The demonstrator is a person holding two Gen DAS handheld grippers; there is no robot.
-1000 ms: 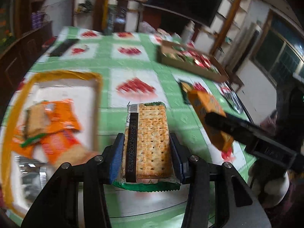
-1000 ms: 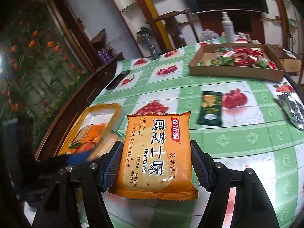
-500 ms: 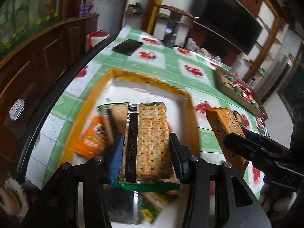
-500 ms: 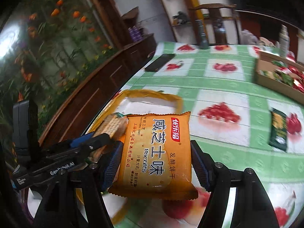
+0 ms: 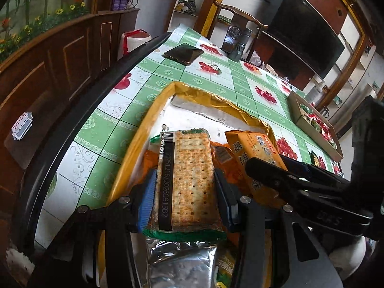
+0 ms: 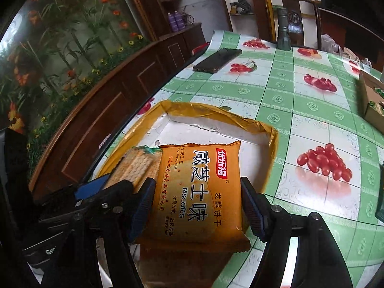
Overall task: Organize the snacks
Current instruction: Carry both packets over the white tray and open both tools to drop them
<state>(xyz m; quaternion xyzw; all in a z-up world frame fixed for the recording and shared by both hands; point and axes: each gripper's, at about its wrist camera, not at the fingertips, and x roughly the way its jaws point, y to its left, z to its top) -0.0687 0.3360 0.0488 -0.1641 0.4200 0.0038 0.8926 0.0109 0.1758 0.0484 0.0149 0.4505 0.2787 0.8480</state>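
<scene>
Both your hands have swung across the green-checked table (image 5: 168, 72) since a second ago, from over the open cloth to above the yellow-rimmed tray (image 5: 144, 129), and both packets have come along.

Your left gripper (image 5: 184, 196) is clamped on the long sides of the cracker pack (image 5: 187, 180), which hangs over the near half of the tray, above the packets already lying there. Your right gripper (image 6: 195, 206) is clamped on the sides of the orange biscuit packet (image 6: 199, 187), held over the tray just beside the cracker pack.

Both packets look light. The wrappers are thin, glossy film, likely slippery, and the crackers inside will snap under a hard squeeze. Holding across the flat long edges, as you do now, spreads the load; go no tighter, and let them go low rather than from a height.

Count: two packets in the jaws, one each. In the tray I can make out orange wrappers (image 5: 151, 163) and one silver foil pouch (image 5: 180, 264), but your grippers hide too much for a firm number. One dark phone (image 5: 183, 54) lies at the far edge, and one cardboard box (image 5: 316, 129) of assorted sweets sits well apart to the right.
</scene>
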